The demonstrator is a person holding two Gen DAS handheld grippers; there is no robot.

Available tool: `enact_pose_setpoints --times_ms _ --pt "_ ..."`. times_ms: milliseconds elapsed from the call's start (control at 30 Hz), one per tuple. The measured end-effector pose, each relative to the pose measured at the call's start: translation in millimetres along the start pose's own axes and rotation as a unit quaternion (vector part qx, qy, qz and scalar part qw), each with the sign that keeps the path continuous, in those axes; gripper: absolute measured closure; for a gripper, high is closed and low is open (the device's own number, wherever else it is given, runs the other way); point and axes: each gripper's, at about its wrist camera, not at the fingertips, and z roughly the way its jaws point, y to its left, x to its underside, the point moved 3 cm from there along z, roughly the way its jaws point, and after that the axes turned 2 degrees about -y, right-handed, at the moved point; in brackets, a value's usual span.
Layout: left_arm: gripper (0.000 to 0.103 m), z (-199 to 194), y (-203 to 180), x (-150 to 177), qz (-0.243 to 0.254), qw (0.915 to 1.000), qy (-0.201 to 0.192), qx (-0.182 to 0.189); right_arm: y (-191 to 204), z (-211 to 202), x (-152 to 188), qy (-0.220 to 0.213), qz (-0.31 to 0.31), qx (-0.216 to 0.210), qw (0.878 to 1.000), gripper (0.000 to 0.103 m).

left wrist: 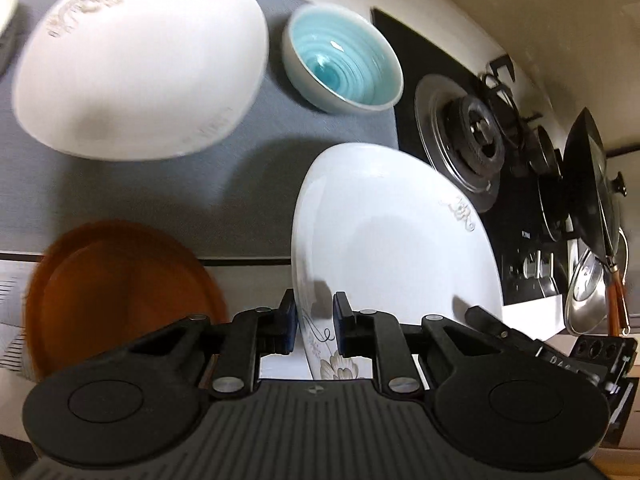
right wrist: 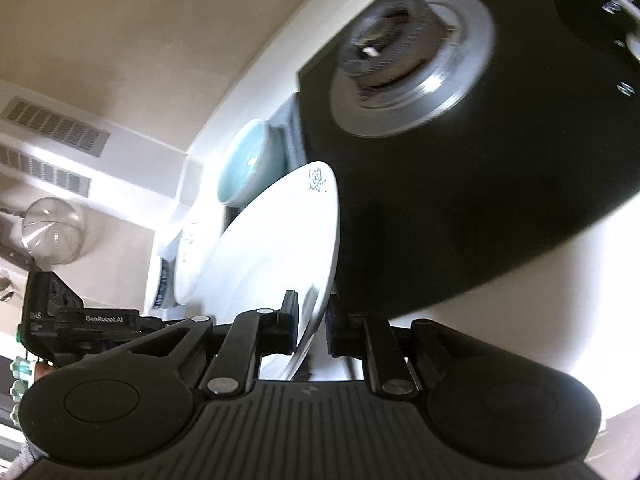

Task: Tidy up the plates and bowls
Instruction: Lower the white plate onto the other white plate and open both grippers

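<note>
Both grippers – L gripper (left wrist: 314, 326) & R gripper (right wrist: 312, 326) – pinch opposite rims of 1 white plate (left wrist: 396, 232), carried tilted, other white plate (left wrist: 136, 60) up-left of it.

Home kitchen: gas hob (left wrist: 478, 136), hanging pans (left wrist: 588, 168).

**Plate and bowl positions**

A white rounded-square ceramic plate with a grey floral motif (left wrist: 396, 236) (right wrist: 276, 248) is held off the counter, tilted on edge. A second white rounded-square plate with a grey floral print (left wrist: 136, 64) is seen flat on the grey mat. Just beside it, a turquoise-glazed ceramic bowl with a pale grey outside (left wrist: 342, 58) (right wrist: 246, 162) is seen upright on the same mat. A round orange-brown plate (left wrist: 120, 296) is seen at the counter edge, apart from the others.
</note>
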Motion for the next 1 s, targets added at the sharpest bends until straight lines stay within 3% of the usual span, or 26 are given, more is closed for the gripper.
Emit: enact_pose_setpoints --times_ms 367,567,1000 --pt "0.086 -52.7 49.0 -17.9 -0.03 0.9987 -0.04 -0.006 71.9 50.3 -9.8 0.018 -0.03 -0.013 0.999 0.089" --pt "0.087 -79.4 73.8 -38.2 -0.022 0.9977 -0.062 -0.017 102.0 79.8 -2.8 0.023 -0.026 -0.015 0.999 0.089" --pt "0.087 -84.3 132.1 -71.6 -0.024 0.9985 -0.048 -0.01 148.1 128.4 14.2 0.035 -0.042 0.035 0.998 0.089"
